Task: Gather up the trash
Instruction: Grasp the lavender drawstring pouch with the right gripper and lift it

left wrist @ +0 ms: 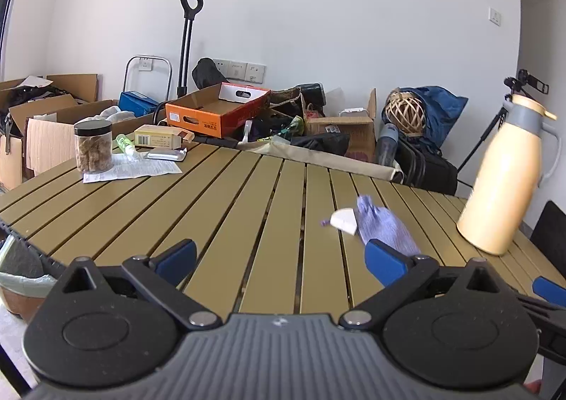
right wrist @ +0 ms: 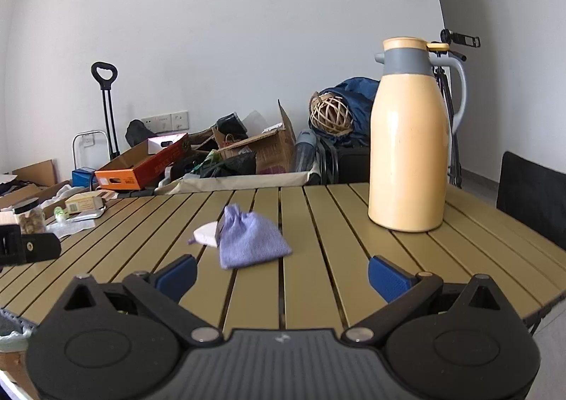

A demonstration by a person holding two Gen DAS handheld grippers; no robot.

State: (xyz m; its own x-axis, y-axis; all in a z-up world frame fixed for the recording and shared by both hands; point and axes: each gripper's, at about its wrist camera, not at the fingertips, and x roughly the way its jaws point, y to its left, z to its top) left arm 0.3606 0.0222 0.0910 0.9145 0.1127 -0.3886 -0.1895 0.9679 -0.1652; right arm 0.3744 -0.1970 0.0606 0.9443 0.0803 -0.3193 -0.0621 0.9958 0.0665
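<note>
I hold both jaws wide and empty, right gripper (right wrist: 281,274) squared on the purple pouch (right wrist: 249,241), left gripper (left wrist: 279,260) beside it, ready

A slatted olive bench (right wrist: 311,293) is filling the near scene. Plain white walls (right wrist: 247,28) are standing behind, carrying sockets (right wrist: 166,122) low at far left. A dark chair (right wrist: 530,194) is sitting right, and cardboard boxes (left wrist: 53,109) are crowding the far floor.
</note>
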